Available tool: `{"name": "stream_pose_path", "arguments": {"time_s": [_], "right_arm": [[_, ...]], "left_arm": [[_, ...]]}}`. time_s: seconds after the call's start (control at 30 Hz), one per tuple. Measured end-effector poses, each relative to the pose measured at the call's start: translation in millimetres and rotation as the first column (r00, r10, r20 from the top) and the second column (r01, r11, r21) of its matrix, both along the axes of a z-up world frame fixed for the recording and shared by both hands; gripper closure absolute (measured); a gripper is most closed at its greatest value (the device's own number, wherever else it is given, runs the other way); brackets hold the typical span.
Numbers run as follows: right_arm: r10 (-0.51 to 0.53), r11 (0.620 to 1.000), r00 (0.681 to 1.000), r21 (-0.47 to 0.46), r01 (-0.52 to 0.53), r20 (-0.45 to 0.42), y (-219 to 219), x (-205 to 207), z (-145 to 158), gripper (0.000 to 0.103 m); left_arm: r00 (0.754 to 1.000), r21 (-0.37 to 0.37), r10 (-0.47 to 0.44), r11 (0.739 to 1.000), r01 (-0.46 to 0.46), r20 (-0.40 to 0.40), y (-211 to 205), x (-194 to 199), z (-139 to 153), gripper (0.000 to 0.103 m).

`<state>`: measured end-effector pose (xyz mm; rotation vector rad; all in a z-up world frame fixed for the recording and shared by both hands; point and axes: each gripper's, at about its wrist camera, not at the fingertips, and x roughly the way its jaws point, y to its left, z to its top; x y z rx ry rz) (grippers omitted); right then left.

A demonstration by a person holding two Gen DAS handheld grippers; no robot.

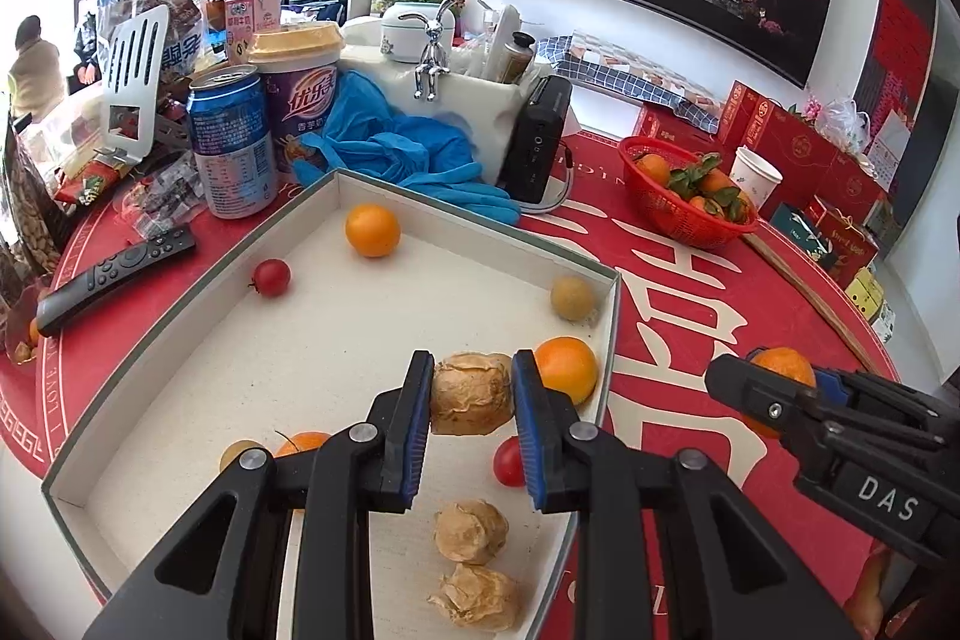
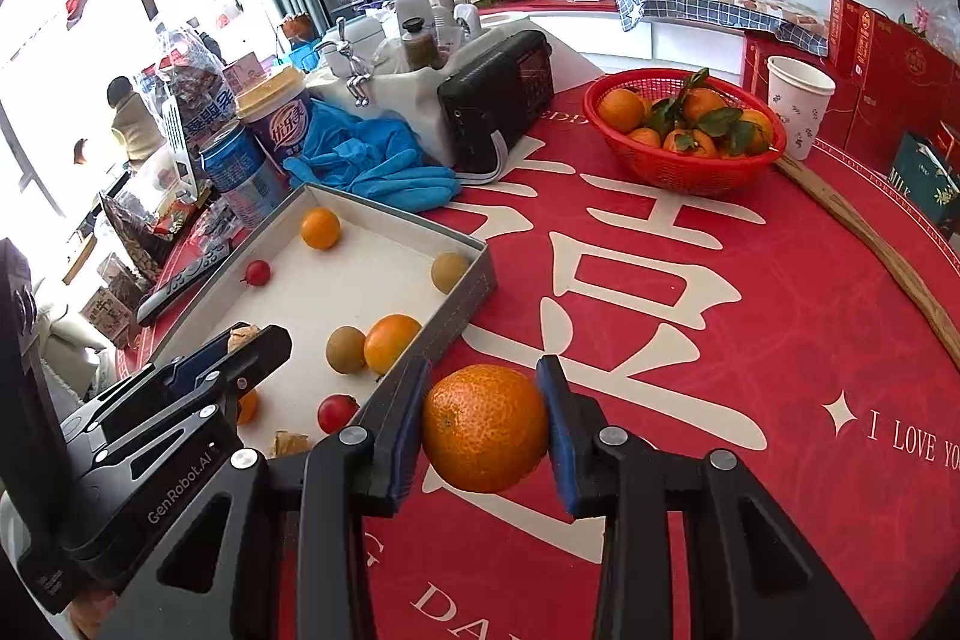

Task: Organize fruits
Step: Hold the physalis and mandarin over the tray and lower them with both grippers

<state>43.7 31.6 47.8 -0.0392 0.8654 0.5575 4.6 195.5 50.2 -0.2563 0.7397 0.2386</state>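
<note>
My left gripper (image 1: pixel 472 363) is shut on a papery brown husk fruit (image 1: pixel 471 394), held just above the white tray (image 1: pixel 480 223). Loose in the tray lie oranges (image 1: pixel 372 230), cherry tomatoes (image 1: pixel 271 277), a round tan fruit (image 1: pixel 573 298) and two more husk fruits (image 1: pixel 471 531). My right gripper (image 2: pixel 485 370) is shut on a mandarin (image 2: pixel 485 427) over the red tablecloth, just right of the tray's near corner (image 2: pixel 474 280). In the right wrist view the left gripper (image 2: pixel 258 340) shows at the left, over the tray. A red basket (image 2: pixel 678 172) with leafy mandarins stands at the back right.
Behind the tray stand a blue can (image 1: pixel 231 142), a purple cup (image 1: pixel 300 94), blue gloves (image 1: pixel 396 148) and a black radio (image 2: pixel 498 100). A remote (image 1: pixel 114 277) lies left of the tray. A paper cup (image 2: pixel 798 106), a wooden stick (image 2: pixel 870 244) and red boxes (image 2: pixel 888 70) are at the right.
</note>
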Motion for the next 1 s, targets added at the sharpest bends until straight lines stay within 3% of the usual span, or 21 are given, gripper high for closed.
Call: {"name": "stream_pose_path", "arguments": {"time_s": [1.0], "right_arm": [[0.048,0.999,0.999,-0.003,-0.048,-0.026,19,-3,-7,0.066]], "left_arm": [[1.000,-0.002,0.016,1.000,-0.016,0.002,4,0,-3,0.074]]}}
